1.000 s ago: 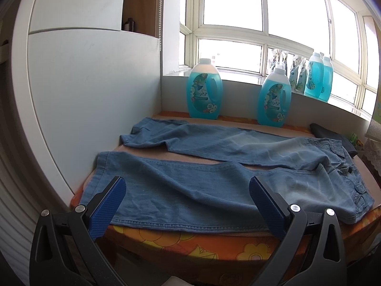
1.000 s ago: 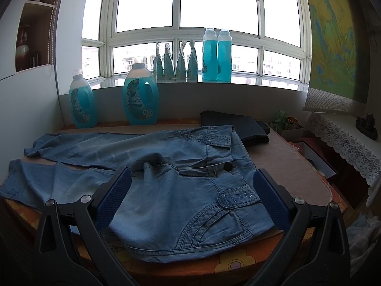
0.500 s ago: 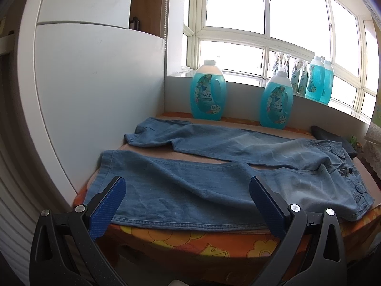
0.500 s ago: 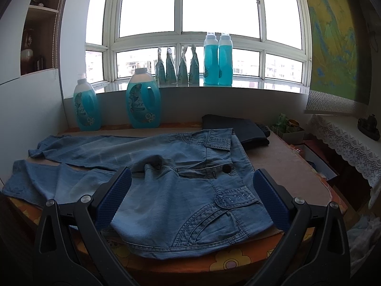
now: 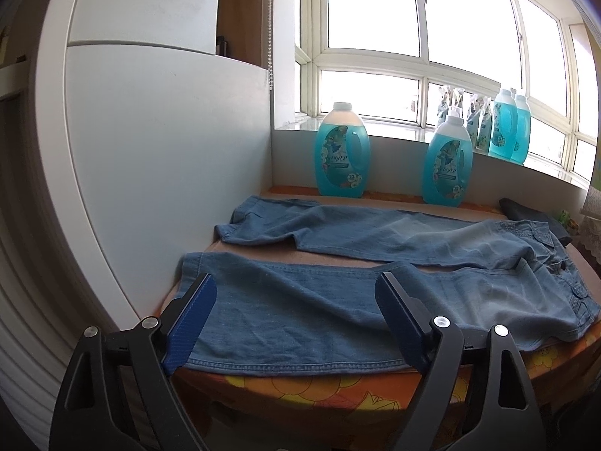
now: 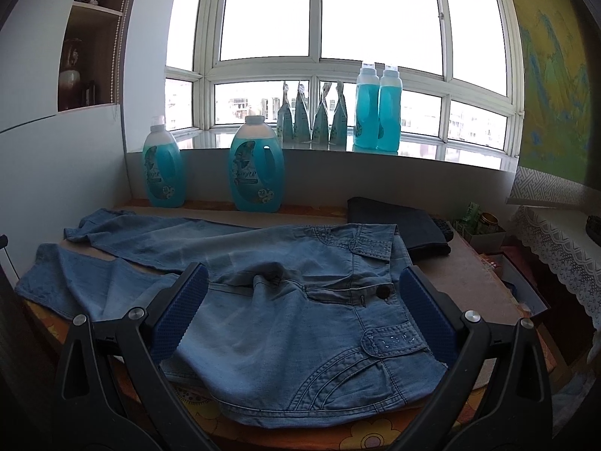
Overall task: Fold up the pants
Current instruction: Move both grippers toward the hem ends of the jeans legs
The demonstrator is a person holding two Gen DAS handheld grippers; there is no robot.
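1. Two grippers in view, one per wrist camera, both spread wide and grasping nothing.
2. Left gripper (image 5: 295, 314): jaws have just been closing somewhat, yet a broad gap remains. Blue pads (image 5: 193, 321) framed at lower left and lower centre of the frame, over the near leg of the pants (image 5: 300, 315). Denim seen between the jaws; no pad pressing on it, contact cannot be confirmed.
3. Right gripper (image 6: 302, 306): jaws parted wide, blue pads at lower left and lower right of the frame, flanking the waist and pocket area of the pants (image 6: 285, 323). Nothing clamped.
4. Pants: light blue denim, laid unfolded across the table (image 5: 338, 394) with its orange flowered cover. Two legs running toward the left of the frame, a strip of bare table between them; waistband at the right, button (image 6: 383, 292) visible at centre right.
5. Dark folded garment (image 6: 398, 229) just beyond the waistband, right of centre.
6. Two blue detergent bottles (image 5: 342, 150) standing at the back edge of the table, upper centre; further bottles (image 6: 377, 112) on the windowsill above.
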